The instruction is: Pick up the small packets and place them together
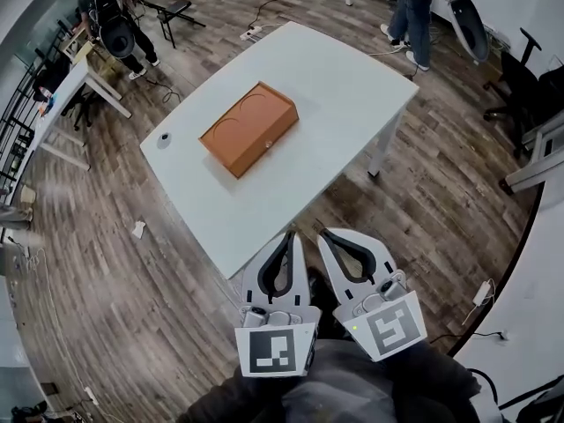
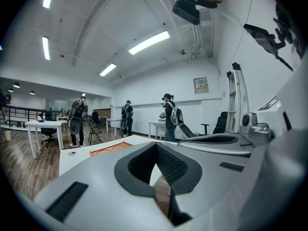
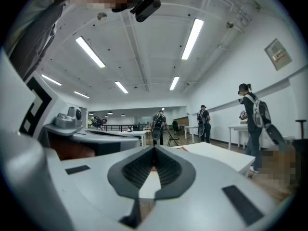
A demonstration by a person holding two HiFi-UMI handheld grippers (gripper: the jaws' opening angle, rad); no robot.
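While the left gripper [image 1: 289, 234] and right gripper [image 1: 324, 233] hang side by side just off the table's [image 1: 335, 86] near edge, both are clenched on nothing. An orange box [image 1: 248, 127] lies mid-table; packets cannot be made out.

No readable text, numbers or brands in any view.
- Left tongs [image 1: 290, 236]: marker cube [image 1: 271, 351] has black-and-white square pattern only, no letters or digits.
- Right tongs [image 1: 324, 234]: second cube [image 1: 392, 329] same, pattern only.
- Wall plaque [image 2: 201, 84], on wall beyond far end of table [image 2: 72, 160]: print too small to read.
- Tilted plaque [image 3: 277, 53], high on wall right of table: blurred, unreadable.
- Orange box [image 1: 248, 128] on table: two circle outlines on top, no lettering made out.
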